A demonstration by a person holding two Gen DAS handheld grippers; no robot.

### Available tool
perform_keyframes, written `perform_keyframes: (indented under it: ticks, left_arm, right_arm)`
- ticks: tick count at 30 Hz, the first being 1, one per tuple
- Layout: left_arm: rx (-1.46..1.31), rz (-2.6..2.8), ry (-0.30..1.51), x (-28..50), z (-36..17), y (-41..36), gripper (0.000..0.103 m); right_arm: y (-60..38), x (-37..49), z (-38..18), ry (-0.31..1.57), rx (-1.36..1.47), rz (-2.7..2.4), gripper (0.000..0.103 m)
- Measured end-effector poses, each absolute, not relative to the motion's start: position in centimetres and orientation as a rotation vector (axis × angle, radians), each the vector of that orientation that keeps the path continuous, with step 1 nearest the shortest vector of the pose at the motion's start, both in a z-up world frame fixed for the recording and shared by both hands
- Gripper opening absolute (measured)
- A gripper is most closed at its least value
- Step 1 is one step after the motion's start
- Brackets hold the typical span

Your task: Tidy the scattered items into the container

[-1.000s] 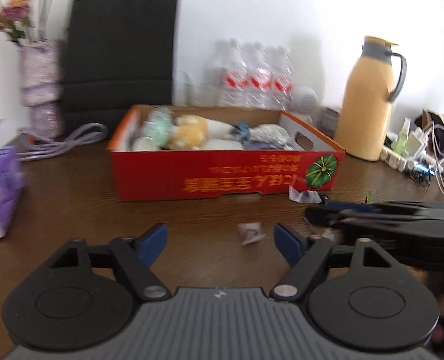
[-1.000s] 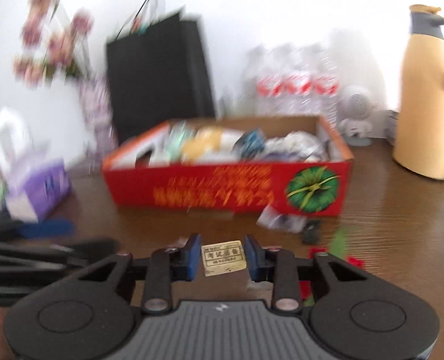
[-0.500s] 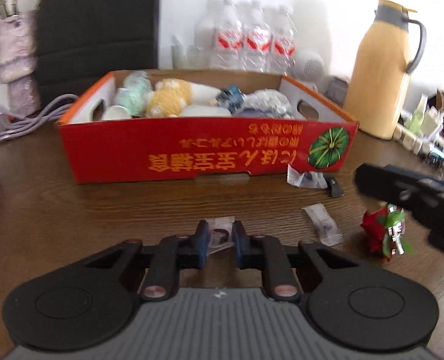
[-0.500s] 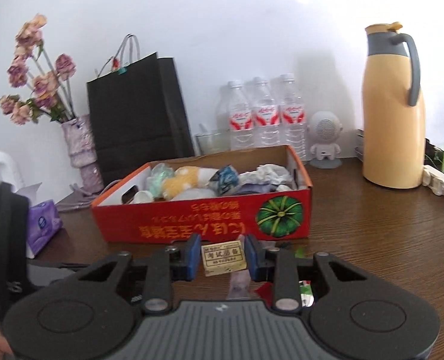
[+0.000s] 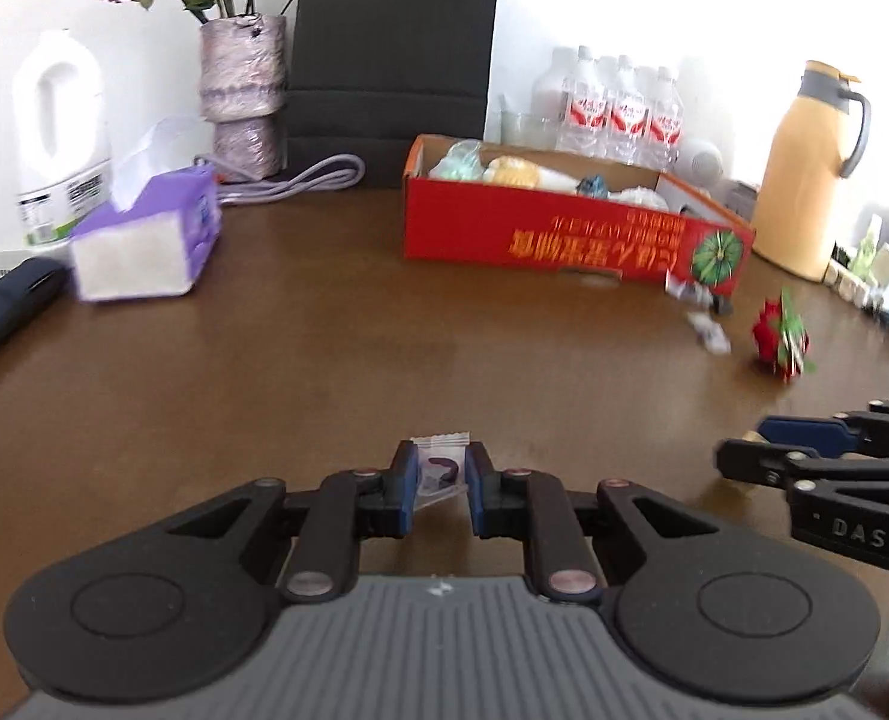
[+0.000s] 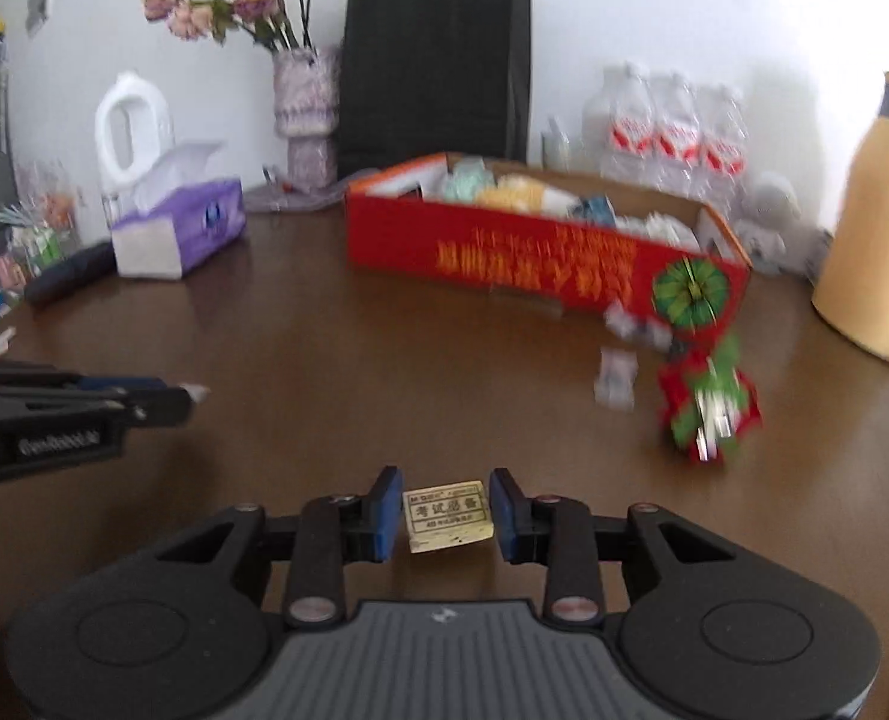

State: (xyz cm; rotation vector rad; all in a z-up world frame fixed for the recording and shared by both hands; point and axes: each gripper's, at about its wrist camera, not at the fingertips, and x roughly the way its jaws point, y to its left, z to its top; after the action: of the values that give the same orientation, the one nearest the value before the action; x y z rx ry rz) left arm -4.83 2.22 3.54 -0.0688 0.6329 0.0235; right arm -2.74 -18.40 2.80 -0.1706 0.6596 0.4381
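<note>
My left gripper (image 5: 440,474) is shut on a small clear packet (image 5: 438,468) with a dark piece inside, held above the brown table. In the right wrist view my right gripper (image 6: 443,513) is shut on a yellowish eraser (image 6: 447,516) with printed characters. The red cardboard box (image 5: 564,234) stands far ahead to the right, holding several soft items. Near its right end lie a red and green ornament (image 5: 779,339), a small clear bag (image 5: 708,333) and another scrap (image 5: 693,294). The right gripper (image 5: 744,450) shows at the right edge of the left wrist view; the left gripper (image 6: 180,399) shows at the left of the right wrist view.
A purple tissue box (image 5: 144,240), a white jug (image 5: 60,132), a vase of dried flowers (image 5: 240,96) and a black paper bag (image 5: 393,54) stand at the back left. Water bottles (image 5: 618,108) and a yellow thermos (image 5: 804,168) stand behind and beside the box.
The left gripper closed on the clear packet and lifted it off the table. Both grippers drew back from the box, which now sits farther off and to the right. The right gripper kept its eraser.
</note>
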Motion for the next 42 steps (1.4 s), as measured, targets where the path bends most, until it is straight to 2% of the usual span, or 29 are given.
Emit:
perform_keyframes:
  ticks: [4,8,10,13,14,15,21,25,28,32,38,42]
  left_arm:
    - [-0.063,-0.02,0.603,-5.3,3.8,2.2,0.017]
    - [-0.069,-0.04,0.593,-5.7,3.6,2.1,0.018]
    - [-0.064,-0.034,0.597,-5.8,3.3,1.7,0.018]
    - [-0.05,-0.032,0.585,-6.1,3.4,1.1,0.018]
    - [-0.05,-0.033,0.579,-6.2,3.5,1.1,0.018]
    - [-0.049,-0.033,0.574,-6.2,3.5,1.1,0.018]
    - [-0.028,0.011,0.484,-7.6,4.5,0.7,0.018]
    - [-0.019,0.061,0.379,-8.5,6.0,-0.3,0.018]
    - [0.014,0.076,0.216,-8.8,8.2,-1.7,0.018]
    - [0.029,0.057,0.085,-6.6,10.7,-2.8,0.018]
    - [0.024,0.029,0.087,-1.5,11.6,-3.4,0.018]
    - [-0.04,-0.073,0.257,7.2,12.9,-1.5,0.018]
  right_arm:
    - [-18.8,-4.8,2.2,0.674,-0.174,0.396,0.031]
    - [-19.5,-5.2,2.4,0.678,-0.174,0.418,0.051]
    - [-19.7,-4.8,2.3,0.693,-0.167,0.426,0.052]
    - [-19.3,-4.3,2.0,0.684,-0.152,0.442,0.049]
    - [-19.1,-4.3,2.0,0.675,-0.151,0.443,0.032]
    - [-18.9,-4.2,2.0,0.669,-0.151,0.437,0.029]
    - [-18.3,-5.0,2.6,0.625,-0.166,0.396,0.029]
    - [-19.1,-7.6,4.8,0.415,-0.126,0.351,0.029]
    - [-19.7,-8.7,6.3,0.272,-0.084,0.289,0.029]
    - [-20.4,-7.9,8.9,0.125,-0.031,0.248,0.029]
    - [-21.2,-3.3,11.6,0.066,-0.01,0.223,0.029]
    - [-22.5,3.4,13.6,0.136,0.025,0.232,0.029]
